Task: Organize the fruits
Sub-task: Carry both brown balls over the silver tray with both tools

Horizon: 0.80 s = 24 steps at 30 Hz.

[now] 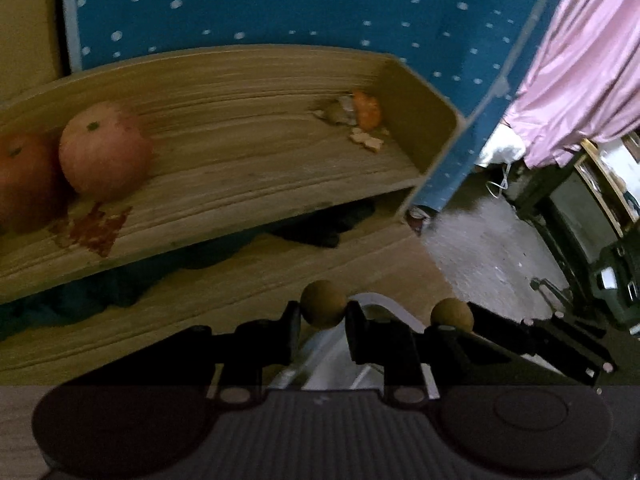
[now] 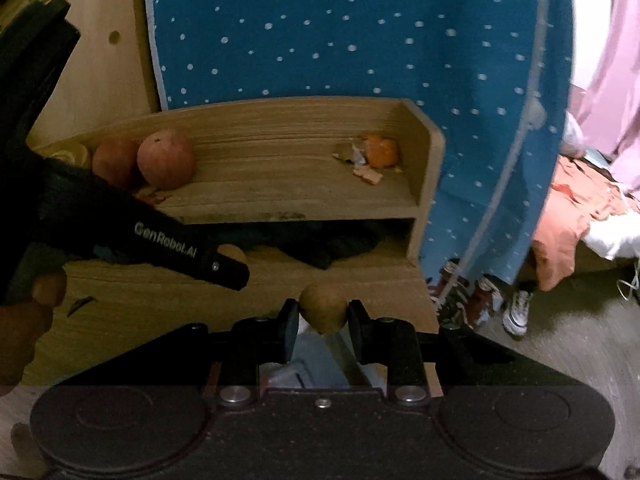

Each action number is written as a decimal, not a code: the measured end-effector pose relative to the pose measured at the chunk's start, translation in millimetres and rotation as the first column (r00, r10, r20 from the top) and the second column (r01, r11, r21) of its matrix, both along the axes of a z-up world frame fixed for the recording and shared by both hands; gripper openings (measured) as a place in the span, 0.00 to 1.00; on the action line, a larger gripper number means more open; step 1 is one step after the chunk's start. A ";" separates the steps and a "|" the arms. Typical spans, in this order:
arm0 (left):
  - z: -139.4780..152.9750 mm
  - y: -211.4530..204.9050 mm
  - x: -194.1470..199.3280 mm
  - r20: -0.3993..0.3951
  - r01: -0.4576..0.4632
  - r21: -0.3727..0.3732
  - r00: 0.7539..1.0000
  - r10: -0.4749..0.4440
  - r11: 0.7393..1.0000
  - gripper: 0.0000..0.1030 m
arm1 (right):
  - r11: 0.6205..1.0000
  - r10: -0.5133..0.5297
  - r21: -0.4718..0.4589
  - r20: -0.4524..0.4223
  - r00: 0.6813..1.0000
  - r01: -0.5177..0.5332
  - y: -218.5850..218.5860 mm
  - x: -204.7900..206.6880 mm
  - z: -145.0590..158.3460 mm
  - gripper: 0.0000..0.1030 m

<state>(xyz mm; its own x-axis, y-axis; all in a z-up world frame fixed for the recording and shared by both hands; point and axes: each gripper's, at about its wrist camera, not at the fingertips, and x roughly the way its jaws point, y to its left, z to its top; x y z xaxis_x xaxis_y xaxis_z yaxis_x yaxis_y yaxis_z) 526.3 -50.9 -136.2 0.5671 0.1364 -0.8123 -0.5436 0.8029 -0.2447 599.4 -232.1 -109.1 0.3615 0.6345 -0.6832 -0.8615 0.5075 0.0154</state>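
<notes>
A wooden shelf (image 1: 248, 168) (image 2: 280, 192) carries two reddish apples (image 1: 105, 150) (image 2: 166, 164) at its left end. A partly peeled orange with peel scraps (image 1: 366, 110) (image 2: 382, 152) lies in its right corner. My left gripper (image 1: 323, 312) (image 2: 232, 266) is shut on a small round brown fruit (image 1: 323, 302) (image 2: 234, 253), low in front of the shelf. My right gripper (image 2: 323, 316) (image 1: 452, 326) is shut on a second small brown fruit (image 2: 323, 307) (image 1: 452, 313), just right of the left one.
Dark cloth (image 2: 320, 246) fills the compartment under the shelf board. A blue dotted fabric (image 2: 340, 40) hangs behind, and a pink curtain (image 1: 580, 60) is at the right. Shoes (image 2: 516, 312) stand on the grey floor. A hand (image 2: 24, 328) shows at lower left.
</notes>
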 end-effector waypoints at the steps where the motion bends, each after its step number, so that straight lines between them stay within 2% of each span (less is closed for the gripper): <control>1: 0.7 -2.9 0.4 -0.002 0.010 0.000 1.000 -0.010 1.000 0.26 | 1.000 -0.014 0.001 -0.002 1.000 0.014 -4.8 -2.8 0.2 0.28; 13: 1.9 -35.0 4.1 0.001 0.107 -0.010 0.994 -0.107 0.994 0.26 | 0.990 -0.136 -0.043 -0.035 0.990 0.134 -53.0 -32.0 -15.3 0.28; 24: 1.6 -69.6 1.8 0.001 0.231 -0.050 0.973 -0.231 0.972 0.26 | 0.984 -0.164 -0.071 -0.036 0.986 0.161 -71.3 -45.1 -21.8 0.28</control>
